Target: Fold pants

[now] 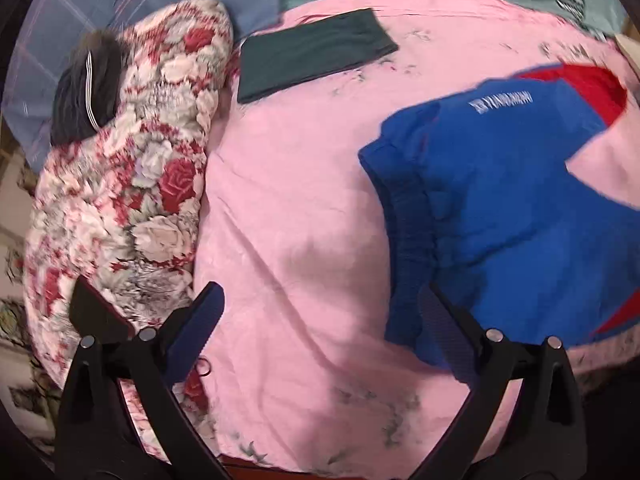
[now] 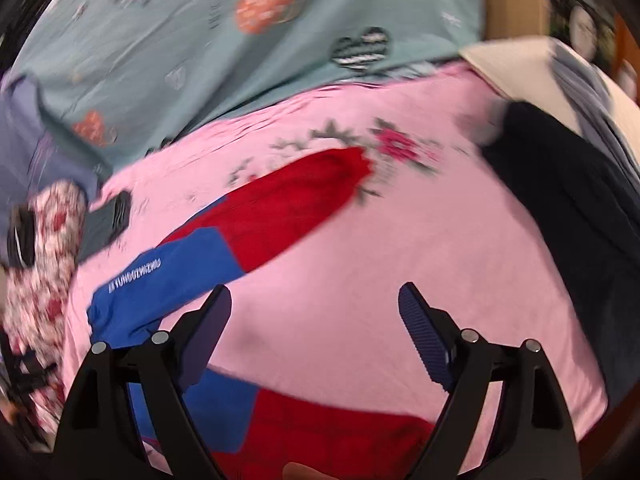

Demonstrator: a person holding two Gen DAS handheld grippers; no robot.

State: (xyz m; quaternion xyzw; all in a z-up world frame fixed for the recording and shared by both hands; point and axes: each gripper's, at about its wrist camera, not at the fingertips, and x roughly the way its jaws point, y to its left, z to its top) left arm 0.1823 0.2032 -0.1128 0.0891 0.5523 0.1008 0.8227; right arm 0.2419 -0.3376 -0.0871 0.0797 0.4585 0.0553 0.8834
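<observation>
Item: blue-and-red track pants point(image 1: 500, 208), spread flat on pink floral bedsheet point(image 1: 300, 200), legs apparently splayed apart, ready for folding. Left claw point(image 1: 324, 312) beside the pants' waistband, gaping, empty. Right claw point(image 2: 316, 320) above the pants' legs, wide, holding nothing.

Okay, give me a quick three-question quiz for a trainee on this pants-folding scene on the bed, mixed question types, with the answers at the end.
1. True or false: the left gripper is clamped on the blue and red pants.
2. What lies folded near the floral quilt? A) dark green garment B) white towel C) yellow shirt
3. What colour is the sheet under the pants?

Key: 1 false, its jaws stand apart with nothing between them; 2 A, the dark green garment; 3 pink.
</observation>
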